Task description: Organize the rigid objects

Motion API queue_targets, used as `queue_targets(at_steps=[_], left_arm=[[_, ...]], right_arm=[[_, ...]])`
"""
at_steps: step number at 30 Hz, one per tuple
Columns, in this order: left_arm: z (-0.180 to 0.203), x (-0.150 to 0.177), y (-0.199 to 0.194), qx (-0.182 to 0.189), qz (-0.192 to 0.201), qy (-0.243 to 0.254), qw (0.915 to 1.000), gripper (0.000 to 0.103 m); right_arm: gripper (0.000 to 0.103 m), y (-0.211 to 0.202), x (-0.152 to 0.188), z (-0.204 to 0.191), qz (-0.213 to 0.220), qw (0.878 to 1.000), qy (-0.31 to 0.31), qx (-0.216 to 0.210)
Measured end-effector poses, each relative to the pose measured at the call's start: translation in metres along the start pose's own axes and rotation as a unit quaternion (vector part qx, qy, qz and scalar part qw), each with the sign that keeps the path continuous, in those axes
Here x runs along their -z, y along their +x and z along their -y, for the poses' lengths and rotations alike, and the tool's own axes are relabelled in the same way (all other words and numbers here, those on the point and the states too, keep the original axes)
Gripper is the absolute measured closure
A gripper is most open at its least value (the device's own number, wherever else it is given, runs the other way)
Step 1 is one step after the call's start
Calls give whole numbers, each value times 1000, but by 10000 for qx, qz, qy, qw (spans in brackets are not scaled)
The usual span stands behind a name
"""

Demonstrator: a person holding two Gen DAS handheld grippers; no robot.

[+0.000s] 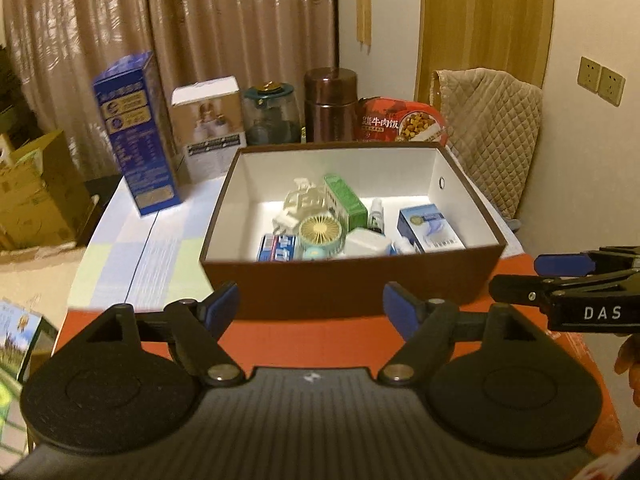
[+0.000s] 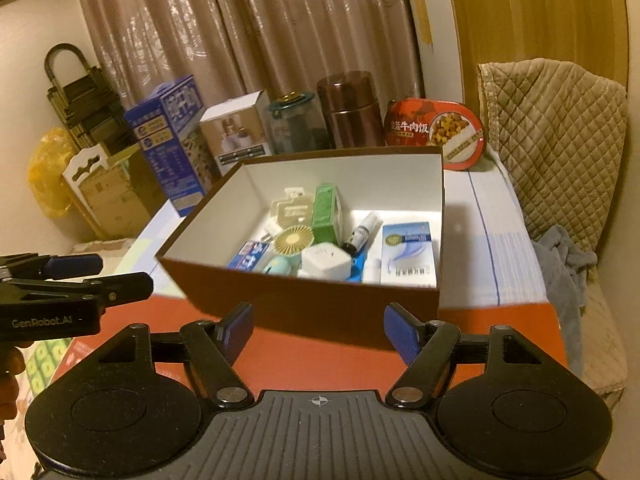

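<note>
Brown storage box [image 1: 352, 276] at near edge of tabletop [image 1: 132, 248], straight ahead of both grippers, long axis crosswise. Left gripper [image 1: 311, 308] and right gripper [image 2: 319, 325] fingers wide apart, empty, equally near. Blue carton [image 1: 136, 132] at far-left corner, nearer left.

Home, likely a living room or bedroom: drawn curtains [image 1: 168, 36], wooden door [image 1: 488, 20], quilted-cover chair [image 1: 492, 128], wall sockets [image 1: 602, 80], cardboard boxes [image 1: 36, 196] on the floor, thermos [image 1: 330, 106] and food tub [image 1: 402, 120] on the table [image 1: 132, 248].
</note>
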State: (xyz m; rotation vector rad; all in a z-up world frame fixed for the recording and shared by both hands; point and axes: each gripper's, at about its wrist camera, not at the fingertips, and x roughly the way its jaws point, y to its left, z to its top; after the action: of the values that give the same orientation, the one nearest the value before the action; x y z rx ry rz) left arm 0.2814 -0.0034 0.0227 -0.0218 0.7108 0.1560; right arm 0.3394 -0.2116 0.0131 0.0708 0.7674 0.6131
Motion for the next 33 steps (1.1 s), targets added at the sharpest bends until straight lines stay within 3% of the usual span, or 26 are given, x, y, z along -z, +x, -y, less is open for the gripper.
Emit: queue_targets(at_steps=[11, 33], left_arm=[[2, 39, -51, 50, -104, -205, 9997, 27], [-25, 102, -116, 618, -267, 124, 9977, 27]], right_arm=[[34, -40, 37, -23, -165, 9998, -57, -60], [34, -101, 103, -100, -232, 9982, 373, 409]])
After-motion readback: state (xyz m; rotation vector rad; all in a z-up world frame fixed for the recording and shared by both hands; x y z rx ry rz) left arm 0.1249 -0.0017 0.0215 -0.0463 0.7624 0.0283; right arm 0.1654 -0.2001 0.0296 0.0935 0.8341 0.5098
